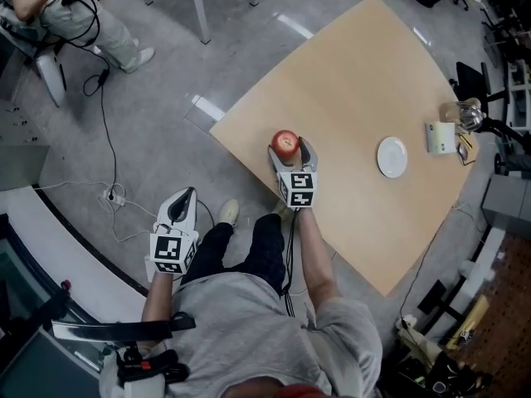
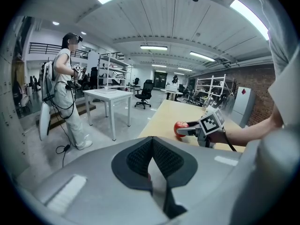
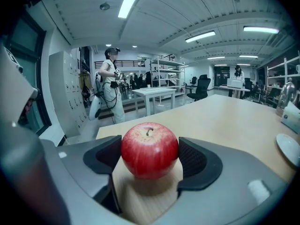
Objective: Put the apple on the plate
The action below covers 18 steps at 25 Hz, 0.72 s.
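Note:
A red apple (image 1: pixel 285 143) (image 3: pixel 149 149) stands on the light wooden table (image 1: pixel 357 65) near its left corner. My right gripper (image 1: pixel 290 146) (image 3: pixel 150 157) is shut on the apple, one dark pad against each side, while the fruit still rests on the tabletop. A small white plate (image 1: pixel 392 157) (image 3: pixel 288 148) lies bare further right on the table. My left gripper (image 1: pixel 185 196) (image 2: pixel 152 149) hangs off the table above the floor, shut with nothing in it. The left gripper view also shows the apple (image 2: pixel 180 127) in the right gripper (image 2: pixel 187 129).
A white box (image 1: pixel 441 137) and a glass jar (image 1: pixel 469 114) stand at the table's right edge beyond the plate. A person (image 1: pixel 83 15) (image 3: pixel 110 86) stands off to the left, with cables (image 1: pixel 108 139) on the floor. White table legs (image 1: pixel 199 7) rise behind.

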### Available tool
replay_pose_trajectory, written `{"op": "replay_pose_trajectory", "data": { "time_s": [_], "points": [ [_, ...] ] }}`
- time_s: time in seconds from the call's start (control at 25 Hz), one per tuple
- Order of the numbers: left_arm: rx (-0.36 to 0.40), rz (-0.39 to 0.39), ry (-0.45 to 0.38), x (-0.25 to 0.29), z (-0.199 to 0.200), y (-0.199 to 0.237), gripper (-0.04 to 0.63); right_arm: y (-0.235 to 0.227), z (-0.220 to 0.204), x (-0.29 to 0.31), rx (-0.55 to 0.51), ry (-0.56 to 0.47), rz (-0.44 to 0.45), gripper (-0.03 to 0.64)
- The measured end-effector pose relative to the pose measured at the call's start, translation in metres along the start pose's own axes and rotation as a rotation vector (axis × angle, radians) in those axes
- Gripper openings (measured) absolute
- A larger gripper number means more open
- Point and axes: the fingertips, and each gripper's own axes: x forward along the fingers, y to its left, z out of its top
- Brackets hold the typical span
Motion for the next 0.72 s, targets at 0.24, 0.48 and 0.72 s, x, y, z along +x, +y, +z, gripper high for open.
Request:
{"op": "replay_pose_trajectory", "data": {
  "time_s": [0.24, 0.48, 0.72],
  "points": [
    [0.01, -0.026, -0.009, 0.008, 0.009, -0.009, 0.02, -0.011, 0.008, -0.01, 0.008, -0.013, -0.016, 0.383],
    [0.024, -0.058, -0.014, 0.018, 0.018, -0.026, 0.02, -0.032, 0.015, -0.026, 0.019, -0.031, -0.037, 0.383],
    [0.037, -0.085, -0.019, 0.027, 0.024, -0.047, 0.02, -0.056, 0.018, -0.045, 0.034, -0.045, -0.072, 0.383]
  ]
}}
